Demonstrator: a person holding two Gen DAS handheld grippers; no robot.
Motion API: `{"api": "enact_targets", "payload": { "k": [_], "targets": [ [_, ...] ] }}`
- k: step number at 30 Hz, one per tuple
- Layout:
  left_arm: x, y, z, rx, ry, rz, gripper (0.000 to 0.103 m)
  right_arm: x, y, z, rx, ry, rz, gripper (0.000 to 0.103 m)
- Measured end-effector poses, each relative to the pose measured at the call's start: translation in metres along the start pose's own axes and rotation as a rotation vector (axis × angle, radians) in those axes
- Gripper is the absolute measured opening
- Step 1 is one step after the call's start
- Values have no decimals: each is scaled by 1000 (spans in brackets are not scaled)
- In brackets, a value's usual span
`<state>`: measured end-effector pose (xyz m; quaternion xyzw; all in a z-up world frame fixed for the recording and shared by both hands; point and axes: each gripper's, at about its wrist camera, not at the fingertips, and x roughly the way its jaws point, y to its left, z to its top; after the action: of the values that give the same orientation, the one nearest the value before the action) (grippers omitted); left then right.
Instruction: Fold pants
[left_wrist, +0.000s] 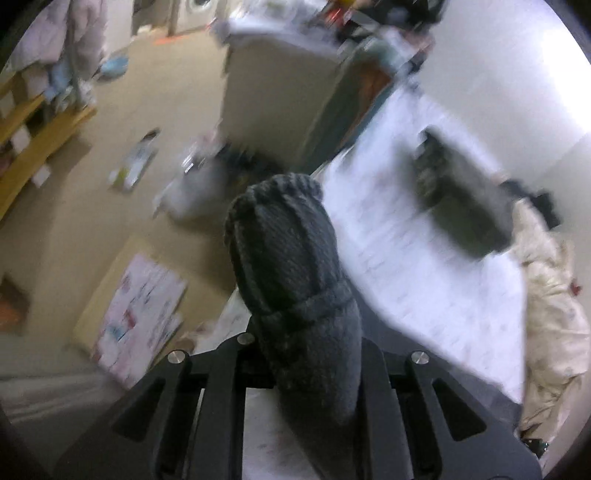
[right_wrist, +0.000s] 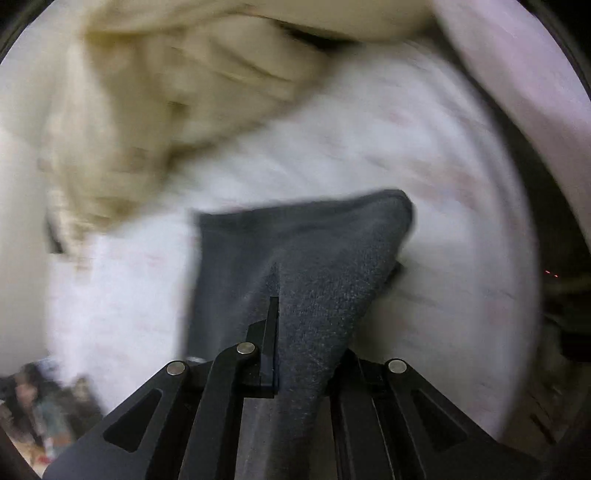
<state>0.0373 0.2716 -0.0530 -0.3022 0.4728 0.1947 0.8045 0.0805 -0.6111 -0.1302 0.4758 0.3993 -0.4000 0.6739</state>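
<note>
In the left wrist view, wooden shelves (left_wrist: 35, 144) with boxes and hanging pale clothes stand at the far left, above a beige floor (left_wrist: 166, 92) strewn with a few packets and a flat printed box (left_wrist: 138, 314). A washing machine (left_wrist: 195, 11) shows at the top edge. Further right a cream cabinet (left_wrist: 273, 99) stands at the end of a bed with a white, faintly patterned sheet (left_wrist: 417, 266). A dark grey garment (left_wrist: 461, 199) lies blurred on the sheet, and a rumpled cream blanket (left_wrist: 550, 317) sits at the right edge against a white wall (left_wrist: 498, 74). The left gripper (left_wrist: 295, 350) is clamped together on a bunched fold of the dark grey pants (left_wrist: 288, 258), whose ribbed band stands up in front of the lens, lifted off the bed.

In the right wrist view, the cream blanket (right_wrist: 155, 110) fills the upper left over the same sheet (right_wrist: 369, 147). The right gripper (right_wrist: 280, 332) pinches another part of the pants (right_wrist: 314, 266), a flat corner hanging over the sheet.

No writing can be read; everything is motion-blurred.
</note>
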Motion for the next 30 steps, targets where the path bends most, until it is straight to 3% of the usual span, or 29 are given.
{"api": "enact_targets", "payload": {
  "k": [1,3,5,9,12,13,14,15,17,18,19,20,21,22,24,25,27,28,30],
  "targets": [
    [6,4,-3,-15,25,23,11,8,-11,-4,18,26,-32,17],
    [14,9,-11,8,57,79,12,14,-30,-7,39,22,-144,57],
    [16,5,-16,49,61,105,13,6,-32,-6,67,-20,-220,60],
    [16,-1,-20,66,43,106,13,-22,1,-8,-114,-174,-303,60],
    [14,-3,-22,71,34,107,13,-49,31,-28,-243,-246,-116,64],
    [12,-1,-21,71,32,107,13,-54,48,-45,-321,-216,32,66],
    [13,-1,-20,71,31,108,13,-52,61,-57,-379,-173,103,67],
    [13,-2,-20,72,32,112,13,-47,82,-87,-513,-45,221,67],
    [13,-4,-21,81,36,127,13,-39,103,-139,-674,141,351,67],
    [14,-4,-22,89,40,137,13,-35,115,-183,-772,273,414,66],
    [15,-5,-23,98,43,144,13,-34,119,-208,-819,340,447,66],
    [15,-6,-24,106,44,148,13,-34,126,-254,-898,452,516,63],
    [16,-8,-25,119,42,153,13,-35,130,-277,-935,506,551,55],
    [15,-9,-27,129,39,151,13,-38,134,-322,-1004,588,605,52],
    [12,-10,-28,142,33,140,13,-38,139,-374,-1090,656,620,33],
    [12,-10,-29,149,32,138,13,-33,139,-410,-1144,716,619,27],
    [13,-18,-35,205,38,131,13,-17,136,-446,-1202,787,582,23],
    [13,-23,-38,232,39,124,13,-4,128,-467,-1259,790,508,22],
    [9,-33,-47,291,18,116,13,9,113,-490,-1378,720,394,0]
  ]
}}
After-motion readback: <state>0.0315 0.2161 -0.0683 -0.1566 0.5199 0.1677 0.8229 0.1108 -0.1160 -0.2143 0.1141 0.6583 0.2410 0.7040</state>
